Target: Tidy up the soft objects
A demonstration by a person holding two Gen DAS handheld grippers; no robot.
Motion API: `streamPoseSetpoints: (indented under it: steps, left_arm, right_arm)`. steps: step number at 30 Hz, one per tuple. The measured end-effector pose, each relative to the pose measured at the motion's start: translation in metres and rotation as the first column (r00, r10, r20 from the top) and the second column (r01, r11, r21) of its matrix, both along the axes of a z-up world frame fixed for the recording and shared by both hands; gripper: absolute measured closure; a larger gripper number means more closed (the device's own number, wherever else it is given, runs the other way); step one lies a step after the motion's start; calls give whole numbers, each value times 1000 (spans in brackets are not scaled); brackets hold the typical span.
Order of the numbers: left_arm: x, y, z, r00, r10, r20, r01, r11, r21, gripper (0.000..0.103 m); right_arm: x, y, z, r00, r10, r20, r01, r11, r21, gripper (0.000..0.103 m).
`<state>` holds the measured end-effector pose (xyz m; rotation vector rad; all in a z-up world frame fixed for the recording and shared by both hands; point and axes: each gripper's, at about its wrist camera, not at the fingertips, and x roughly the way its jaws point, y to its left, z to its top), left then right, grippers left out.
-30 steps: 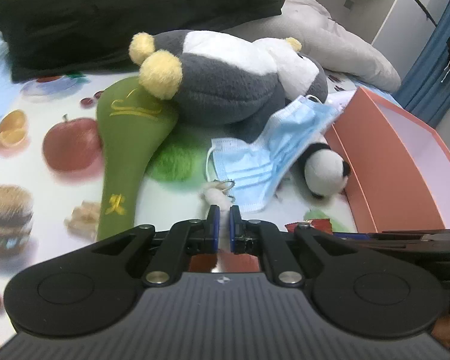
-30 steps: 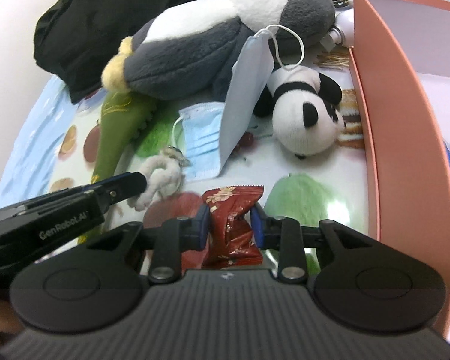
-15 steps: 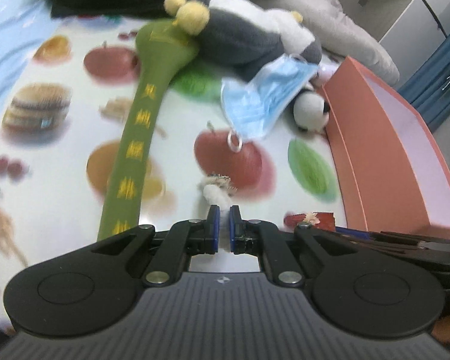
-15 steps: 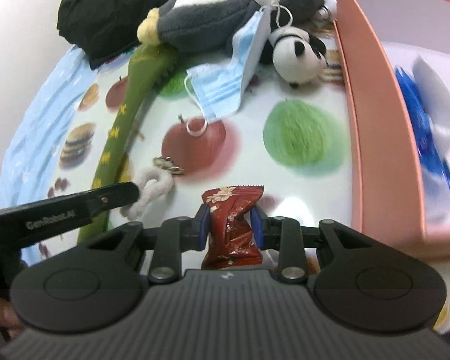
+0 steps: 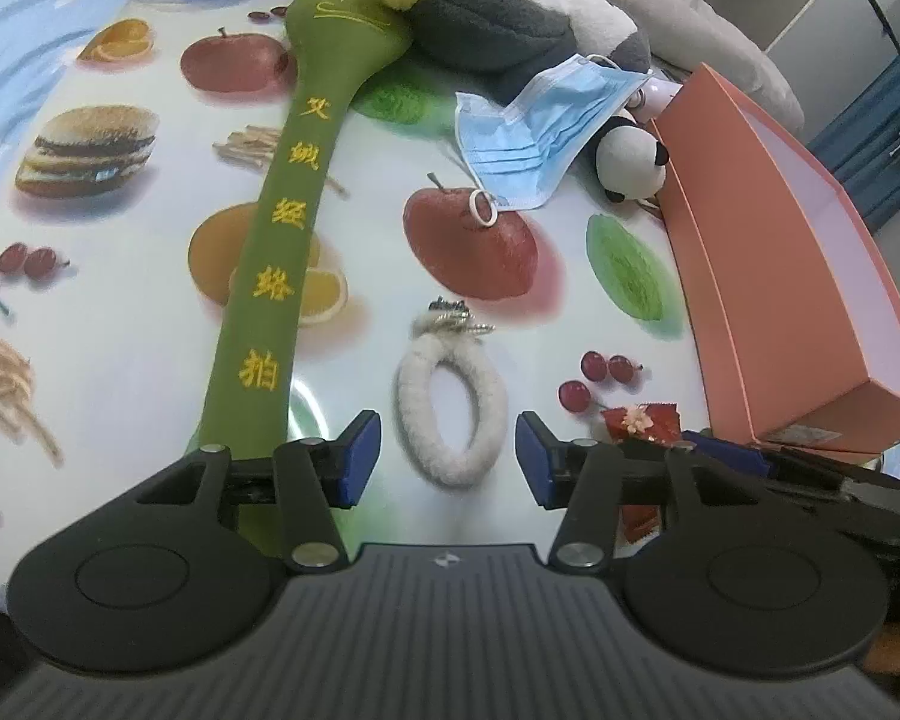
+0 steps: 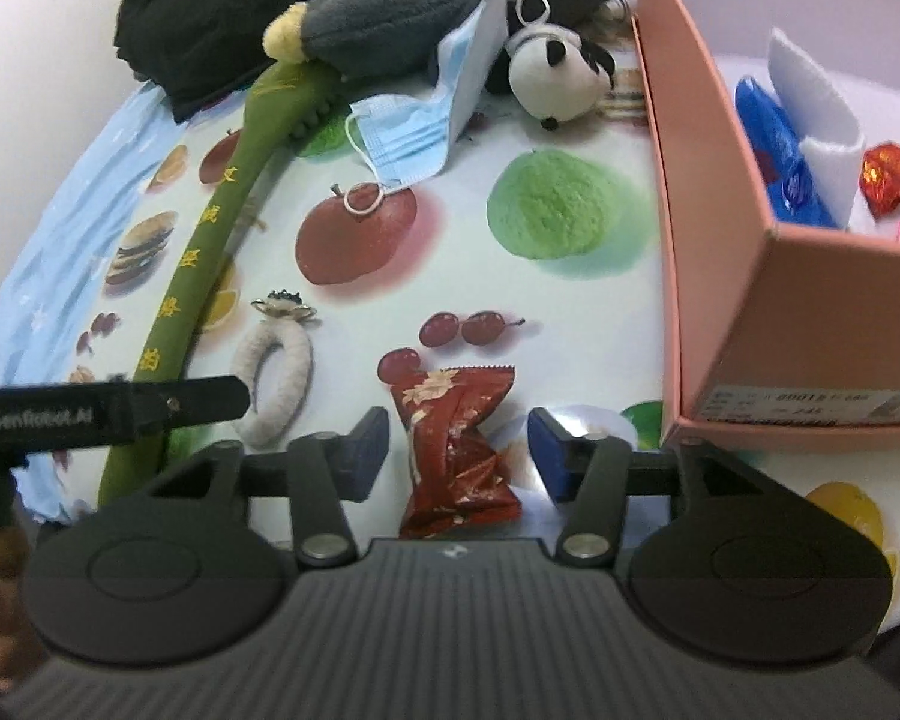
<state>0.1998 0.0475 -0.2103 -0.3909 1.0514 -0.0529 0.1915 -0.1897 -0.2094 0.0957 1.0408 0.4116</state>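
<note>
Soft objects, left to right on the fruit-print table (image 5: 120, 312): green padded paddle (image 5: 270, 276); white fuzzy ring (image 5: 450, 414), lying between the opening jaws of the left gripper (image 5: 448, 459), pads clear; red snack packet (image 6: 459, 450), lying between the opening jaws of the right gripper (image 6: 457, 450), untouched; far, face mask (image 5: 534, 138), penguin plush (image 5: 498, 30), panda plush (image 5: 627, 162). Pink box (image 6: 810, 312), right: few items in. Most sorting remains.
</note>
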Motion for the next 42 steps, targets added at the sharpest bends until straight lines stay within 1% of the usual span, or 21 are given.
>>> streamPoseSetpoints:
  steps: [5, 9, 12, 13, 14, 16, 20, 23, 25, 26, 27, 28, 31, 32, 36, 39, 42]
  left_arm:
    - [13, -8, -1, 999, -32, 19, 31, 999, 39, 45]
    - [17, -15, -5, 998, -49, 30, 47, 998, 50, 45]
    - [20, -22, -10, 998, -67, 17, 66, 995, 69, 45]
    - [19, -24, -11, 997, -74, 20, 72, 994, 80, 45]
    - [19, -27, -12, 996, -85, 23, 82, 992, 92, 45]
    - [19, -34, -13, 993, -112, 21, 109, 986, 128, 45]
    - [19, -42, -17, 991, -136, 12, 132, 973, 188, 47]
    - [19, -46, -19, 989, -146, 10, 141, 965, 220, 51]
    - [20, -49, -18, 989, -149, 4, 144, 962, 232, 56]
    - [20, -50, -17, 987, -159, 0, 155, 961, 228, 60]
    - [20, -52, -17, 987, -162, -1, 158, 960, 231, 62]
    - [19, -53, -18, 987, -159, 0, 154, 959, 238, 63]
    - [19, -53, -19, 990, -138, 4, 133, 962, 238, 72]
    - [19, -53, -19, 991, -136, 3, 131, 964, 232, 81]
    - [20, -47, -17, 994, -106, 2, 104, 975, 196, 86]
    - [19, -44, -15, 996, -84, 8, 81, 982, 170, 87]
    - [17, -38, -9, 998, -59, 21, 56, 989, 135, 88]
  right_arm:
    - [-6, 7, -6, 999, 44, 26, -43, 999, -21, 49]
    - [-14, 17, -7, 993, 92, 76, -88, 994, -57, 50]
    - [-16, 21, -8, 990, 105, 91, -96, 991, -98, 54]
    - [-17, 22, -8, 990, 106, 96, -95, 989, -115, 62]
    - [-16, 21, -7, 990, 106, 95, -95, 988, -121, 68]
    - [-16, 18, -6, 991, 96, 91, -85, 990, -116, 68]
    - [-18, 12, -5, 992, 77, 95, -65, 990, -127, 69]
    - [-19, 7, -8, 994, 59, 92, -48, 992, -121, 70]
    - [-19, 5, -9, 994, 51, 92, -40, 993, -111, 70]
    - [-18, 5, -9, 995, 46, 90, -36, 994, -107, 70]
    - [-17, 4, -9, 995, 39, 87, -30, 994, -100, 70]
    - [-16, 2, -9, 996, 29, 83, -22, 996, -90, 70]
    - [-13, 1, -10, 996, 22, 81, -15, 996, -84, 70]
    - [-13, 0, -10, 997, 21, 79, -14, 996, -84, 70]
    - [-9, -2, -7, 998, -1, 62, 6, 997, -73, 70]
    - [-8, -5, -2, 998, -18, 53, 21, 999, -49, 70]
    - [-10, -6, 4, 998, -20, 60, 23, 999, -47, 70]
